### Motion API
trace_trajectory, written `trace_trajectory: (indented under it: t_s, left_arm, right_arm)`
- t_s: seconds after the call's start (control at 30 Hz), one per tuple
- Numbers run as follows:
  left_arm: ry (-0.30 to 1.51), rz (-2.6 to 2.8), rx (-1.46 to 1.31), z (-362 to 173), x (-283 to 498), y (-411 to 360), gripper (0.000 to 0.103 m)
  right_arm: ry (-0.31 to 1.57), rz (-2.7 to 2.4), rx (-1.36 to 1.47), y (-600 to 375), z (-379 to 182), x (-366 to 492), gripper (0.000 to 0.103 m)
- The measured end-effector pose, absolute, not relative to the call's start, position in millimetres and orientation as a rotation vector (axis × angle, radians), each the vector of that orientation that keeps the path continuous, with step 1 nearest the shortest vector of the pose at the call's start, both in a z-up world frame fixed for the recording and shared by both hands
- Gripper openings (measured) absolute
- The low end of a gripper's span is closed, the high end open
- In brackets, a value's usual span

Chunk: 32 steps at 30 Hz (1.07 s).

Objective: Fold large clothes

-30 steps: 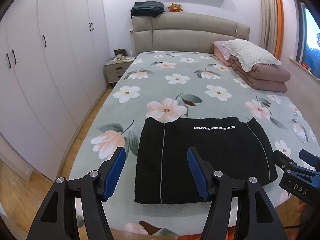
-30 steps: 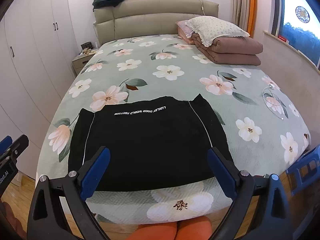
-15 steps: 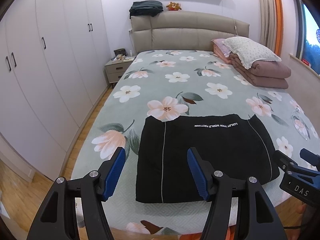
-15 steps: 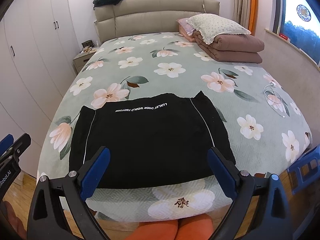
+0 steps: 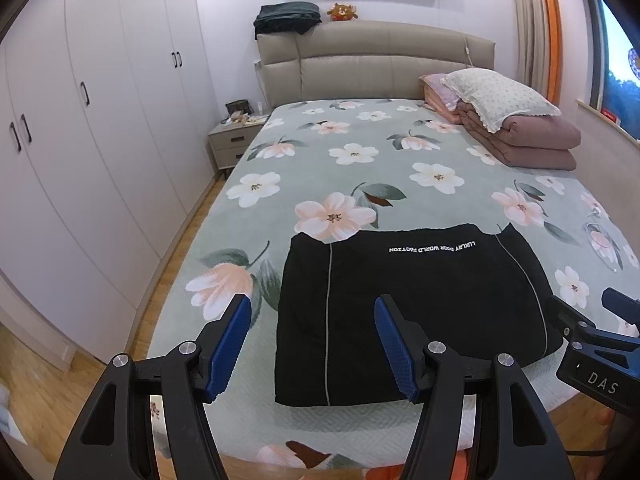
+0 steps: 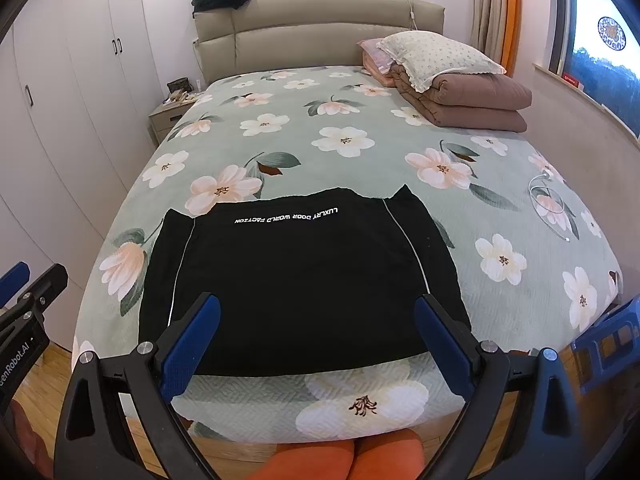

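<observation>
My left gripper [image 5: 312, 344] hangs above the near-left edge of the bed [image 5: 360, 168], jaws apart, nothing btwn the blue pads [image 5: 230, 344]. My right gripper [image 6: 316, 344] hangs over the foot edge, jaws spread wide, also empty. Black garment [image 6: 296, 280] lies folded flat in a rectangle at the foot of the floral bedspread, white lettering toward the headboard [image 6: 320, 28], white piping down both sides. No pad touches the fabric. Folded brown quilt [image 6: 472, 104] w/ pillow [image 6: 436, 56] on top sits far right, well apart.
</observation>
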<state>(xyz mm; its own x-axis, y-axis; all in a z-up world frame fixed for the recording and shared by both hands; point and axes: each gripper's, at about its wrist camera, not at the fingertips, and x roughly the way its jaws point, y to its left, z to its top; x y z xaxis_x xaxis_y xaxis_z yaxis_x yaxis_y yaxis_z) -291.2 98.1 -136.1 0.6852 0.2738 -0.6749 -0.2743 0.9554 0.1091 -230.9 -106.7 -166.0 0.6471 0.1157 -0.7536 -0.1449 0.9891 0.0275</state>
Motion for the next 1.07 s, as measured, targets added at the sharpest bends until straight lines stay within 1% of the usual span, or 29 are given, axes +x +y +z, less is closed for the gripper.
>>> trace_trajectory:
  t_s: [0.57,0.77,0.9,1.07]
  left_arm:
    - [0.786,0.327,0.049,-143,-289,91,0.065]
    - [0.759,0.361,0.069,-142,-292,90,0.065]
    - [0.708,0.416,0.127,-140,-296,84,0.065]
    - [0.704,0.405,0.11,-138,-297,87,0.065]
  right_arm:
    - [0.867,0.146,-0.04,-110,-167,-233,0.099]
    - [0.874,0.147,-0.041,-111,-169,-232,0.099]
    - [0.885,0.145,-0.041,-110,-173,-231,0.099]
    - [0.887,0.142,-0.045,-110,-176,-233,0.099]
